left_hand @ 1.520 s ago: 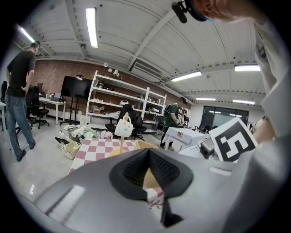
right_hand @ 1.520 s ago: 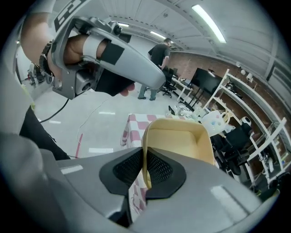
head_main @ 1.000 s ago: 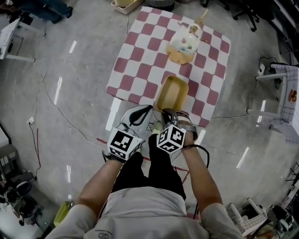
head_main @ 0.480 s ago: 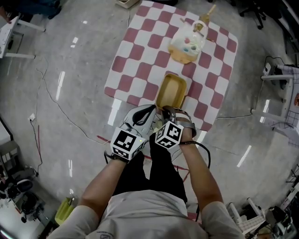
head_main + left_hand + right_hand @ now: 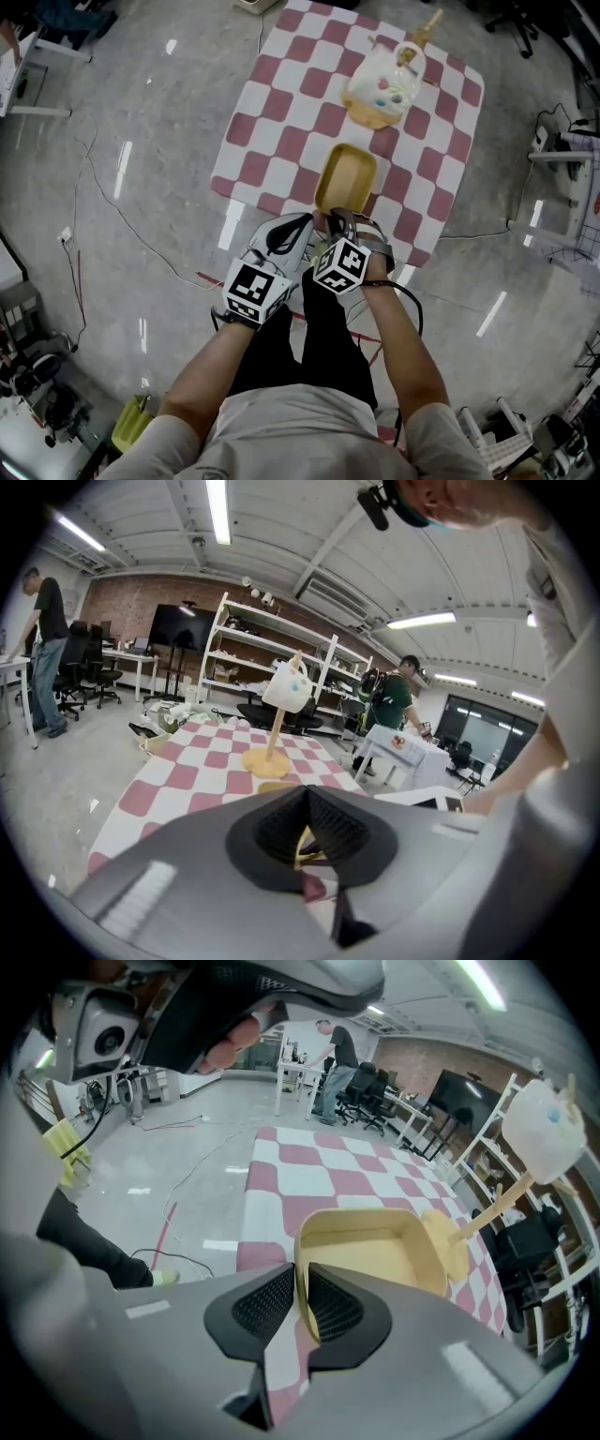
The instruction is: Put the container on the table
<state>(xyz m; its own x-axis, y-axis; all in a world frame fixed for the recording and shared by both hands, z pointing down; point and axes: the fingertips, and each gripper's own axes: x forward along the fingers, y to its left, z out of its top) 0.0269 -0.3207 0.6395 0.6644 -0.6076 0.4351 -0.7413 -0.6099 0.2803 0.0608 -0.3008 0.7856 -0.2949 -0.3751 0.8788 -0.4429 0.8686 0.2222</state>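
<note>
In the head view, the container (image 5: pixel 347 178) is seen at the near edge of the checked surface (image 5: pixel 281 103), its long axis running straight away from both tools. In the left gripper view, the left tool (image 5: pixel 305 841) is narrowed onto a yellow sliver, seemingly the rim. In the right gripper view, the right tool (image 5: pixel 302 1302) is clamped on the near wall.

A workshop-like lab: white shelving racks (image 5: pixel 246 635), brick wall (image 5: pixel 122 597), office chairs (image 5: pixel 94 667), cables (image 5: pixel 103 202) across concrete floor (image 5: pixel 159 122).

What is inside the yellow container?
Nothing visible: the yellow container shows a bare floor and walls. The right tool, clamped on its near wall, covers a strip of the inside there.
</note>
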